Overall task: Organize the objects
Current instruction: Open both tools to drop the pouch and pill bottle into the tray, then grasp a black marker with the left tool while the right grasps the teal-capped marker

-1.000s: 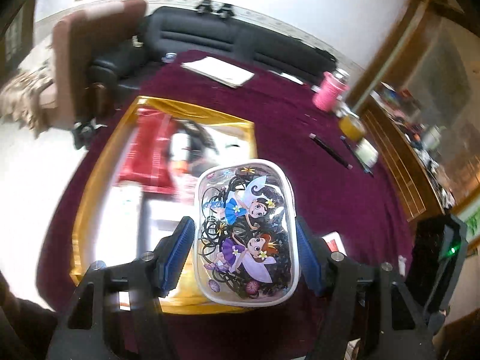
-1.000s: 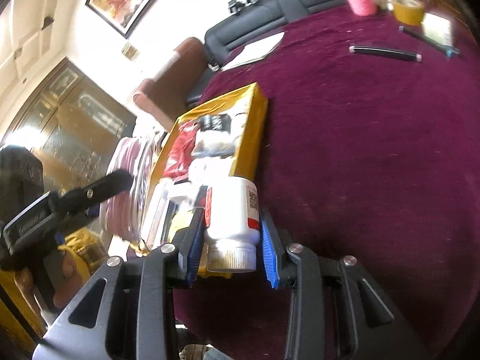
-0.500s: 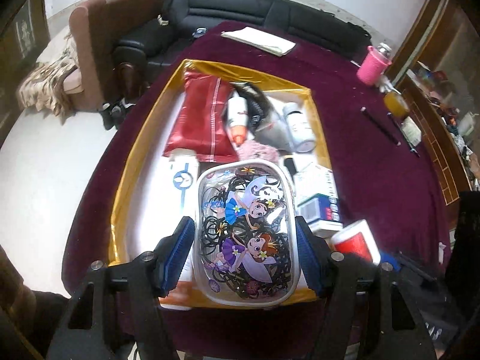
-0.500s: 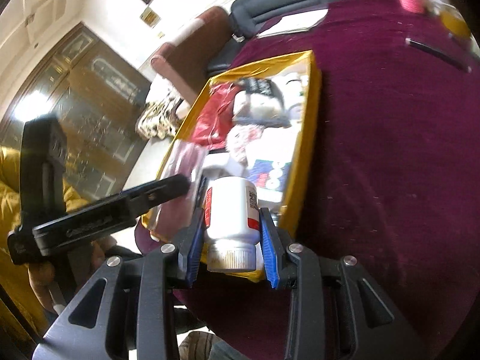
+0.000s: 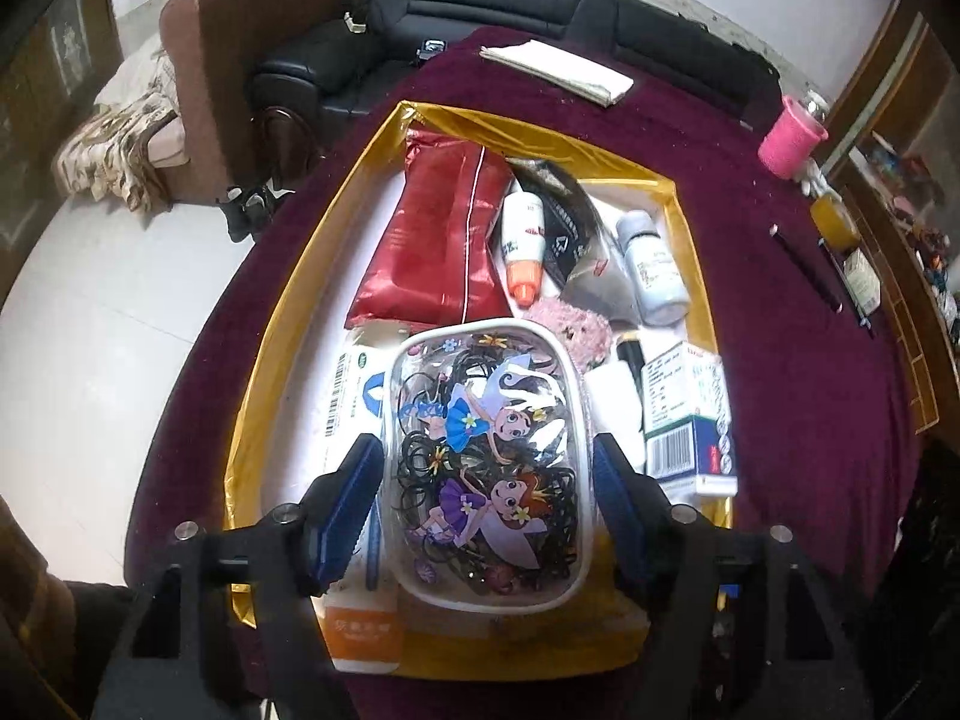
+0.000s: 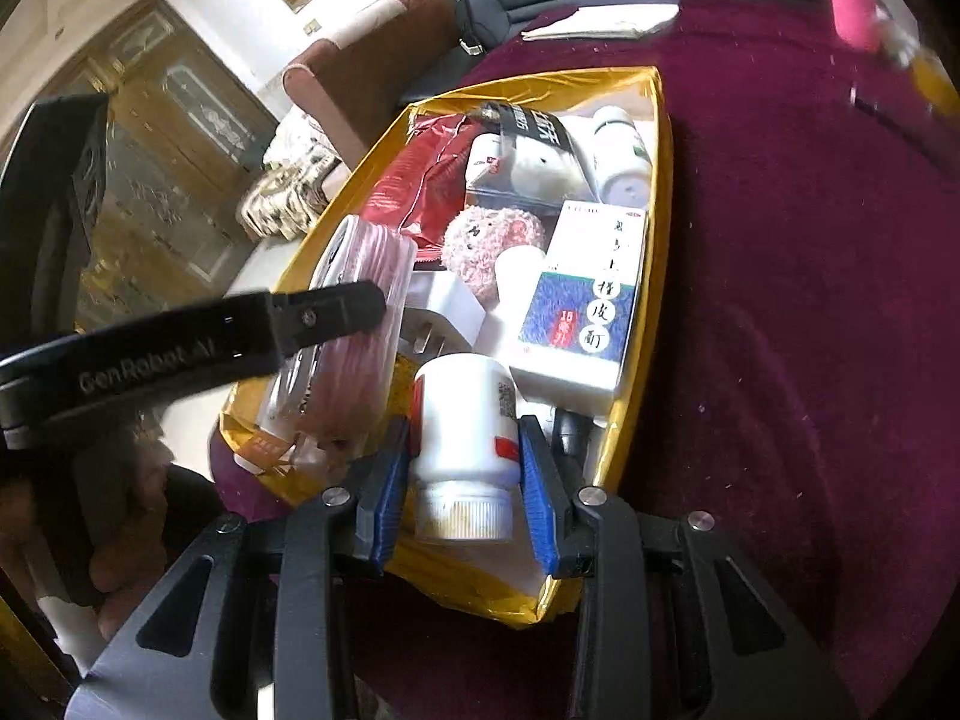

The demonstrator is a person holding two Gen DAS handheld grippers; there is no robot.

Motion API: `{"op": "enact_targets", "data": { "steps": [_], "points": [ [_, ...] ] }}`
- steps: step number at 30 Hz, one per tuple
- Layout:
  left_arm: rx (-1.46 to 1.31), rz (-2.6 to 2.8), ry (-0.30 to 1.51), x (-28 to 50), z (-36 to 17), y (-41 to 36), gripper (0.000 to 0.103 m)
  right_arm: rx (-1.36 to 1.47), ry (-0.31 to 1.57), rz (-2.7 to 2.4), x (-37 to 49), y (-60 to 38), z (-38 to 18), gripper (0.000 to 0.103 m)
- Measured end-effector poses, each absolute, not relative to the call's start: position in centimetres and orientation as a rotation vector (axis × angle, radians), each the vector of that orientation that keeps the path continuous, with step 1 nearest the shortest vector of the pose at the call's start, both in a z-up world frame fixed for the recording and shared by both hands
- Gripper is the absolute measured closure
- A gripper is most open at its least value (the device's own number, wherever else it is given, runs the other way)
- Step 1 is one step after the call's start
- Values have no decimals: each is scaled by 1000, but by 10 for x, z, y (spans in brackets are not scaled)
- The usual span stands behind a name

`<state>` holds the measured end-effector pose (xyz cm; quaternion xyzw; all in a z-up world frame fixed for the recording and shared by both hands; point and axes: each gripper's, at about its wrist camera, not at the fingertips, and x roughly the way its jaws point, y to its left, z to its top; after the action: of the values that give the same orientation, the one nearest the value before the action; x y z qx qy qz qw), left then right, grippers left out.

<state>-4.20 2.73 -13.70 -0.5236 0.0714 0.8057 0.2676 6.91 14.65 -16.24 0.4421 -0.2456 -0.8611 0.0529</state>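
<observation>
My left gripper is shut on a clear cartoon pouch of black hair ties and holds it over the near end of the gold box. My right gripper is shut on a white pill bottle, cap toward the camera, over the near right corner of the same box. The pouch also shows edge-on in the right wrist view, with the left gripper's finger across it.
The box holds a red pouch, a white tube, a small white bottle, a pink fluffy ball and medicine cartons. On the maroon cloth lie papers, a pink cup and a pen.
Both grippers have moved in over the gold box with their loads. The pill bottle now hangs above the box's near corner, and the pouch sits lower over the box's contents.
</observation>
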Motion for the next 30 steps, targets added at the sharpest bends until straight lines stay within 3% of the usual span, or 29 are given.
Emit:
{"op": "enact_targets", "data": {
  "steps": [3, 5, 6, 16, 25, 30],
  "points": [
    [-1386, 2176, 86, -41, -129, 25, 35, 1263, -804, -2584, 75, 152, -158, 54],
    [-1357, 2169, 36, -37, -122, 27, 34, 1195, -833, -2570, 84, 157, -152, 35],
    [-1332, 2163, 32, -33, -117, 30, 34, 1161, -840, -2566, 87, 160, -148, 33],
    [-1195, 2062, 84, 8, -78, 89, 34, 941, -942, -2523, 147, 239, -124, 33],
    [-1249, 1877, 90, 31, -68, 221, 34, 872, -938, -2843, 161, 378, -78, 31],
    [-1298, 1843, 101, 21, -78, 321, 35, 915, -1008, -3035, 139, 452, -96, 31]
  ]
}}
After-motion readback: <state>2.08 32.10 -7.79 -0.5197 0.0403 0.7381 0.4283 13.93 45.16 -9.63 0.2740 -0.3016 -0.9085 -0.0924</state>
